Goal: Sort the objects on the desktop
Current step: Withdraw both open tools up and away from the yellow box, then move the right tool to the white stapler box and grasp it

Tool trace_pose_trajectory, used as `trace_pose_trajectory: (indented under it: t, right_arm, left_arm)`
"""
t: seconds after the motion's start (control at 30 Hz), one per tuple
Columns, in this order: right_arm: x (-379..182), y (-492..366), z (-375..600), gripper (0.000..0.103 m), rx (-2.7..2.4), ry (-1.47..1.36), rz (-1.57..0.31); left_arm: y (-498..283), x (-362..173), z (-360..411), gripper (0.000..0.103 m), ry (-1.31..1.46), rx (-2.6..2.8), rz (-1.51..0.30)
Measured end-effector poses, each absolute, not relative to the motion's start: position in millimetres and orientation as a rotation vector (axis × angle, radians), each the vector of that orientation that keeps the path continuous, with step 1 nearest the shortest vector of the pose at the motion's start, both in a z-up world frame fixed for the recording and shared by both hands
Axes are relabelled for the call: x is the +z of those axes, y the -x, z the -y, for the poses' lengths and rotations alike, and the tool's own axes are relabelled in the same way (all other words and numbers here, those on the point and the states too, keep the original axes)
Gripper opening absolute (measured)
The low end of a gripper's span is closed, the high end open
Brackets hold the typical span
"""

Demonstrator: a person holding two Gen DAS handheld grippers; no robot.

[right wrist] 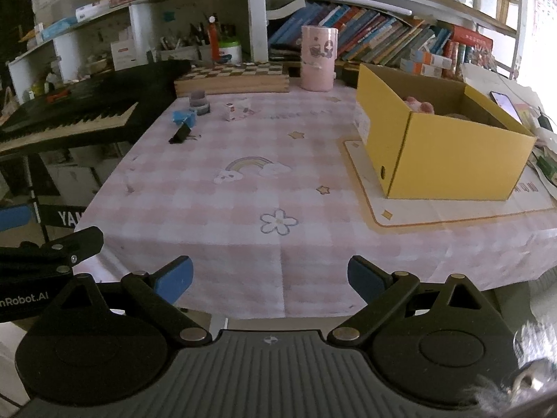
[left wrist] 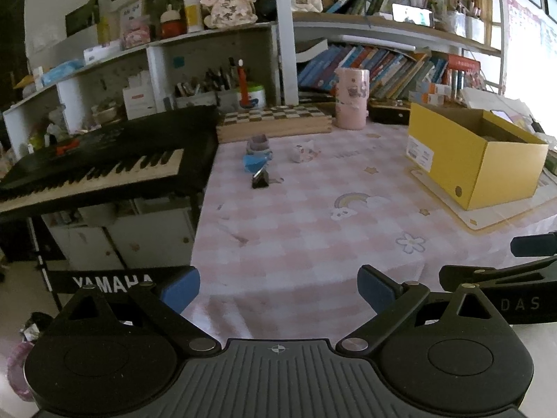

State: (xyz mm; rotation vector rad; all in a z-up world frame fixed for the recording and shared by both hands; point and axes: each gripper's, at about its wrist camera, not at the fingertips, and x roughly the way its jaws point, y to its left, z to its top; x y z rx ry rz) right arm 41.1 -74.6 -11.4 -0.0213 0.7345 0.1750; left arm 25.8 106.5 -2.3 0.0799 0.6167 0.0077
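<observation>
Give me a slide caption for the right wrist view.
Open right gripper faces pink checked tablecloth, yellow box at right.

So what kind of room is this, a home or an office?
Most likely a home study or child's room: packed bookshelves behind the table, a Yamaha keyboard beside it, and a pink checked tablecloth printed with a rainbow and flowers.

Crowded bookshelves [right wrist: 376, 38] line the back wall. A black keyboard [left wrist: 94, 163] stands off the table's [right wrist: 296, 188] left edge. Daylight glares at right.
</observation>
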Motion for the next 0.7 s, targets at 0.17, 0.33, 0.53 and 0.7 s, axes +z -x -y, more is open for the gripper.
trace_pose_trajectory:
  t: [0.17,0.33,0.53,0.7]
  right_arm:
    - [-6.3,-46.0,67.5,0.096,0.186,0.026,-0.721]
    - [-3.5,-50.4,63.2,0.096,0.193,0.023,-0.714]
    - [-4.5,-57.1,59.2,0.096,0.203,0.023,-0.714]
    - [-5.9,-67.2,55.5,0.096,0.217,0.023,-0.717]
  left_arm:
    - [-28.1,2.5,-112.5,0.099,-0.079,0.012,-0.597]
    - [-29.8,4.8,-116.2,0.099,-0.084,0.016,-0.583]
    - [-35.1,3.9,-119.0,0.099,-0.085,0.025,-0.588]
    - [-42.1,3.2,-121.0,0.099,-0.086,0.039,-0.59]
